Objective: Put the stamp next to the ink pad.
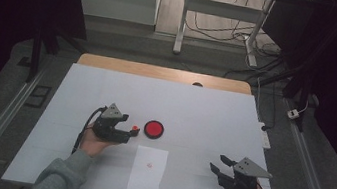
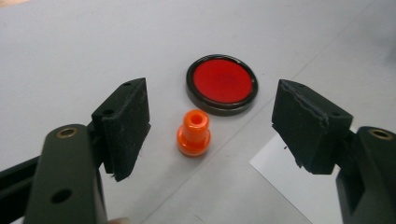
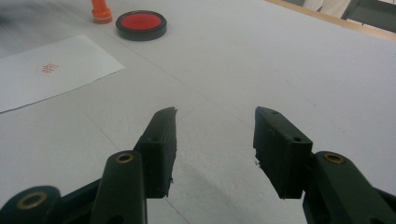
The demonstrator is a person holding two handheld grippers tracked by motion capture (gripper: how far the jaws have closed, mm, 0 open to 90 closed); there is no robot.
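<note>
- Two handheld grippers work a white table (image 1: 214, 111); the left gripper (image 2: 210, 126) stands wide, its pads clear of an upright orange stamp (image 2: 193, 133) between them.
- Just beyond the stamp, at its 1 o'clock in the left gripper view, sits a round red ink pad (image 2: 222, 84).
- At the pad's 6 o'clock in the high view lies a paper sheet (image 1: 147, 170) bearing a faint red mark.
- Far right, the right gripper (image 3: 215, 149) hangs half open, holding nothing.
</note>
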